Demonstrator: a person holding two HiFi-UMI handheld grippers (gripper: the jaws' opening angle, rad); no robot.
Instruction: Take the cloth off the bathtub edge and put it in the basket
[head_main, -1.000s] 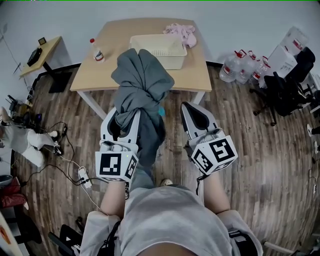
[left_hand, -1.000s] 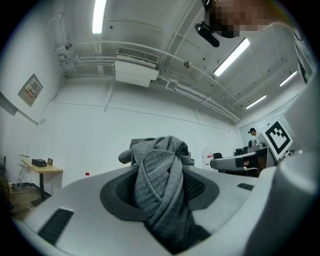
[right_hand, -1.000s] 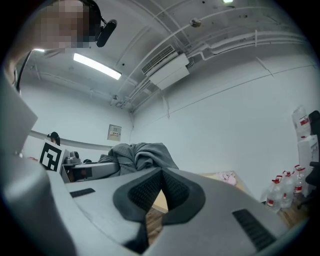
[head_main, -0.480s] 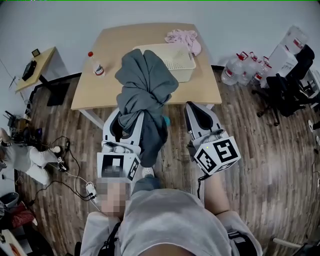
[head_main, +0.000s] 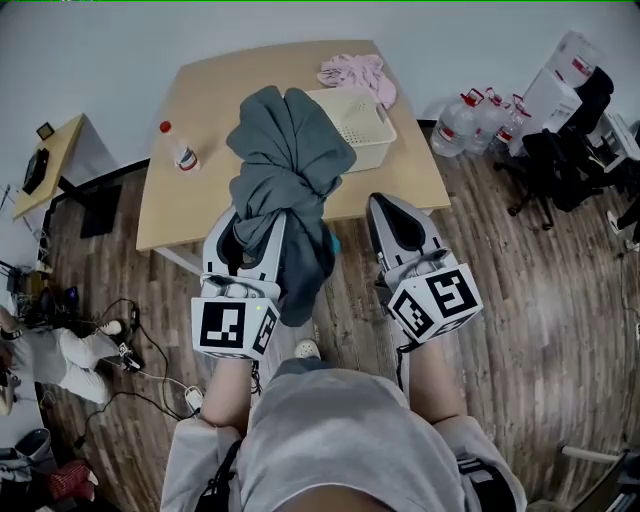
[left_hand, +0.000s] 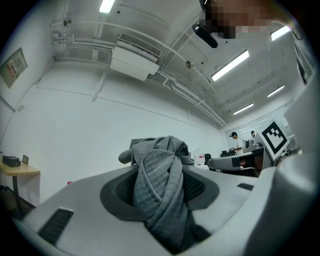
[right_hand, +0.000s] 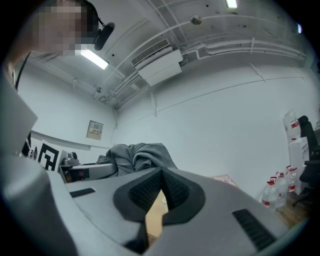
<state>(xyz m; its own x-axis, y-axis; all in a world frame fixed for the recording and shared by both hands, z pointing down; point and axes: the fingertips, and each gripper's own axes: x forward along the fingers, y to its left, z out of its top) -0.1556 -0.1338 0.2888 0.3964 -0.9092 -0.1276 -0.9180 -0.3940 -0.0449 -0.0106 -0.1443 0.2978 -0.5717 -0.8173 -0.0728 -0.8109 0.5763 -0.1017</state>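
A bulky grey cloth (head_main: 290, 150) hangs bunched from my left gripper (head_main: 255, 215), whose jaws stand wide and are shut on its twisted middle. In the left gripper view the cloth (left_hand: 162, 190) fills the gap between the pads. Its top overlaps the left part of the cream basket (head_main: 368, 125) on the wooden table (head_main: 195, 195). My right gripper (head_main: 387, 208) is held beside it to the right, shut and empty. In the right gripper view its tips (right_hand: 161, 175) meet, and the cloth (right_hand: 140, 155) rises at its left.
A red-capped bottle (head_main: 180, 150) stands at the table's left. A pink cloth (head_main: 358, 75) lies behind the basket. Water jugs (head_main: 480, 125) and a black office chair (head_main: 570, 160) are at the right; a side table (head_main: 45, 165) and floor cables (head_main: 130, 340) at the left.
Both grippers and the cloth have come nearer the table. The cloth's top now covers the basket's left part. The grip has not changed.
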